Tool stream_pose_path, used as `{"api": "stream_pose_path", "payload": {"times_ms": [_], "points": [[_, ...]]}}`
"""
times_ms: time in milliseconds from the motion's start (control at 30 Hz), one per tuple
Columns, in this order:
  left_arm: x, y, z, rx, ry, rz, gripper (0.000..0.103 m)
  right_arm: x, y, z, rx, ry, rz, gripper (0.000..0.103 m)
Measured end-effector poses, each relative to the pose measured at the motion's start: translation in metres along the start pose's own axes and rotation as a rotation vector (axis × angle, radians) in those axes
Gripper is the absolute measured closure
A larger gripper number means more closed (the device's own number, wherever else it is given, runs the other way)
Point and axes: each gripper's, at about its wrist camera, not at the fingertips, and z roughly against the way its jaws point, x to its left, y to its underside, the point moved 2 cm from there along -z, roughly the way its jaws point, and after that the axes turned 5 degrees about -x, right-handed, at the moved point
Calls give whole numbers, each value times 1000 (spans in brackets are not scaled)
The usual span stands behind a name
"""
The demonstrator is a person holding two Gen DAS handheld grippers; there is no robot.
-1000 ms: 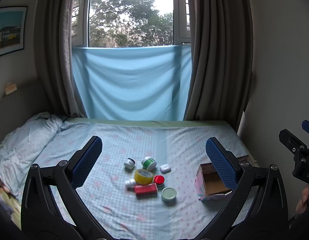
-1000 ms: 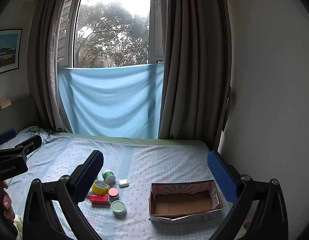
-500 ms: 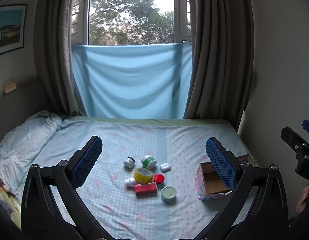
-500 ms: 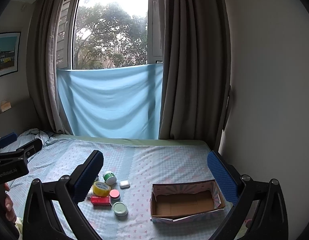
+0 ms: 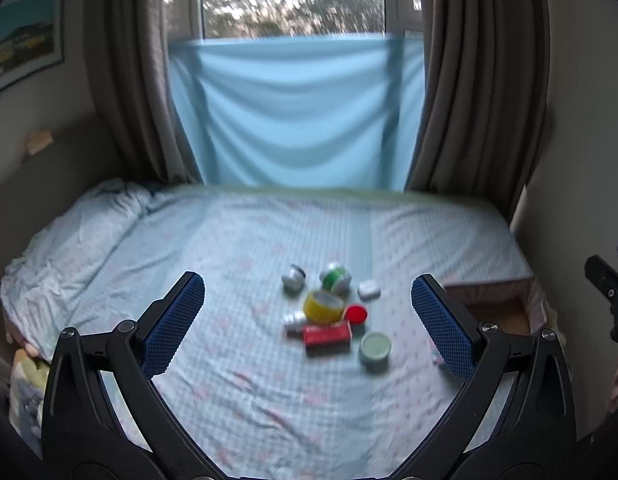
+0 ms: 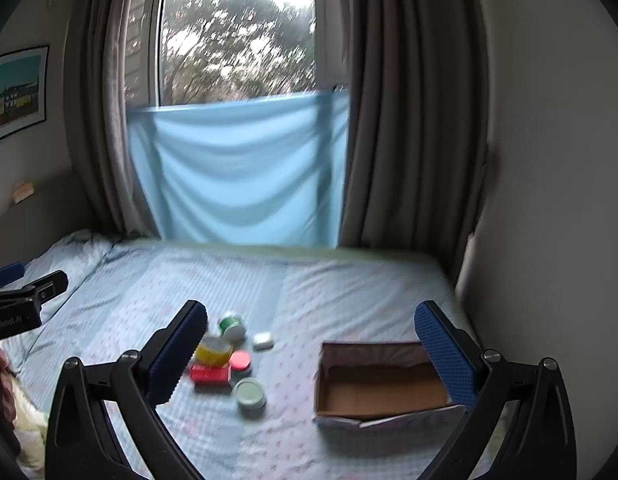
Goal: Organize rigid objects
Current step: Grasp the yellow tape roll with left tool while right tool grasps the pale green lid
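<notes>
Both views are motion-blurred. The box [image 5: 497, 312] is partly hidden behind a blue finger pad [image 5: 441, 324]; labels on the small containers [image 5: 329, 312] are unreadable.

My left gripper [image 5: 307, 314]: black plastic arms, blue cross-hatched pads [image 5: 173, 322], silver screws at the pivots; right gripper [image 6: 321, 354] same build, black frame, blue pads [image 6: 445, 358]; white lettering on the left's body, blurred.

Bed [image 5: 269, 392] with pale blue patterned sheet. Window [image 6: 237, 40] behind, daylight and trees outside. Blue cloth [image 5: 293, 112] covers its lower part. Grey-brown curtains [image 6: 413, 120] both sides. Framed picture [image 5: 25, 32] on left wall.
</notes>
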Motion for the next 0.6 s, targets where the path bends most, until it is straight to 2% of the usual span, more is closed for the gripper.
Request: {"api": "stream_pose_path", "payload": {"times_ms": [167, 400, 600], "points": [[14, 17, -59, 119, 90, -53, 0, 22, 31, -48, 128, -18, 2, 0], [20, 42, -178, 303, 257, -177, 1, 61, 77, -111, 307, -9, 33, 0], [10, 75, -281, 439, 336, -264, 1, 89, 129, -185, 490, -21, 46, 0]]}}
